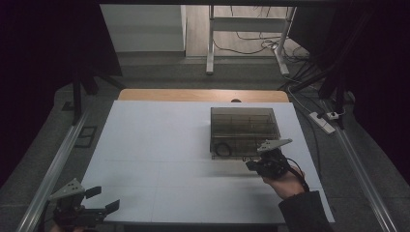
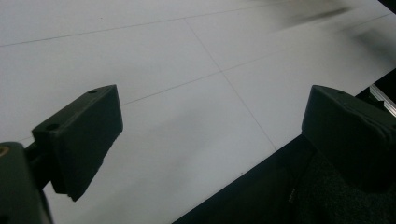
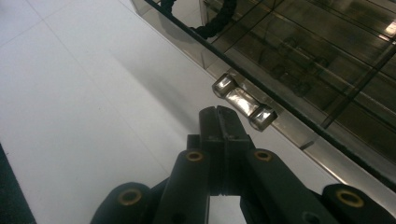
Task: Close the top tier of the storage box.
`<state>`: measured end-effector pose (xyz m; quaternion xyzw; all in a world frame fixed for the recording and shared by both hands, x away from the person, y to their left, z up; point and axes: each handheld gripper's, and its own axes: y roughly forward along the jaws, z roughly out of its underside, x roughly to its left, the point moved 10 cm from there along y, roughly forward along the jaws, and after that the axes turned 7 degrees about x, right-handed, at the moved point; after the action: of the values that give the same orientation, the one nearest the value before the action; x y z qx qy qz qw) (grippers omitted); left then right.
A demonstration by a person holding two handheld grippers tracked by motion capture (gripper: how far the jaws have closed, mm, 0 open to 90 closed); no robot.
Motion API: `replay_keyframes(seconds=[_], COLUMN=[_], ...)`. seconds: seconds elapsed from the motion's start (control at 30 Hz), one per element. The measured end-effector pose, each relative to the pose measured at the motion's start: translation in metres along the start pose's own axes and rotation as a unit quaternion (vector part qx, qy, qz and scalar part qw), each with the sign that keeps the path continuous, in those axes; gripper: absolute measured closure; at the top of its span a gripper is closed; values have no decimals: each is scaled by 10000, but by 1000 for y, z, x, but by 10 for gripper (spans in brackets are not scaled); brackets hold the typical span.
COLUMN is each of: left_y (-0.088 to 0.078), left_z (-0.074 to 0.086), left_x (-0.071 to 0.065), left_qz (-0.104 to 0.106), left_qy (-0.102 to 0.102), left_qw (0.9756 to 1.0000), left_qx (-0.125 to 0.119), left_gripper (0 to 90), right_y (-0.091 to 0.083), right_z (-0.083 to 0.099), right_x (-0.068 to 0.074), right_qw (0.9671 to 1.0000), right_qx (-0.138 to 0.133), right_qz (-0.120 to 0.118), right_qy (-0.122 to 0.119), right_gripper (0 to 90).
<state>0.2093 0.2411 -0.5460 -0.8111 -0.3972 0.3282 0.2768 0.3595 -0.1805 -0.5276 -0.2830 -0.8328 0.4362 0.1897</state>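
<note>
Looking down from the high view, a white counter [image 1: 159,145] stretches away from the person, with a smoky transparent box [image 1: 244,130] standing on its far right part. The box has a closed lid, and a black ring-shaped cord [image 1: 222,149] lies inside its near left corner. The right gripper [image 1: 252,166], held in a hand with a dark sleeve, sits just in front of the box's near wall, jaws pointing toward it. The left gripper [image 1: 104,199] hovers over the near left corner of the counter, well apart from the box, its jaws spread wide with nothing between them.

From the left gripper view, two black jaws stand far apart, one at each side, over the bare white counter [image 2: 187,116] and its near edge. Nothing is held.

From the right gripper view, the jaws are pressed fully together, gripping nothing. Their tip [image 3: 219,114] lies just beside a small shiny metal latch [image 3: 243,102] on the front wall of the box [image 3: 327,56]; whether tip and latch actually touch cannot be told. Dividers show dimly through the tinted lid, and the black cord [image 3: 219,18] curls in the compartment at the top of the picture.
</note>
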Motion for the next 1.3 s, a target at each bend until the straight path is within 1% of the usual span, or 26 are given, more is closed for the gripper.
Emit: replay_keyframes(seconds=[0.07,0.27,0.93,1.3], left_y=[0,0,0,0], left_z=[0,0,0,0], left_x=[0,0,0,0], left_qz=[-3,-10,-22,-30], left_qy=[-3,-2,-6,-10], left_qw=[10000,10000,10000,10000], left_qx=[1,5,8,9], left_gripper=[52,53,54,55], right_y=[1,2,6,7], right_z=[-1,-3,-10,-15], right_x=[-2,-1,-6,-11], right_qw=[10000,10000,10000,9999], right_qx=[13,5,24,-39], right_qz=[-5,-49,-1,34], right_qy=[38,15,37,103], right_gripper=[900,900,900,900])
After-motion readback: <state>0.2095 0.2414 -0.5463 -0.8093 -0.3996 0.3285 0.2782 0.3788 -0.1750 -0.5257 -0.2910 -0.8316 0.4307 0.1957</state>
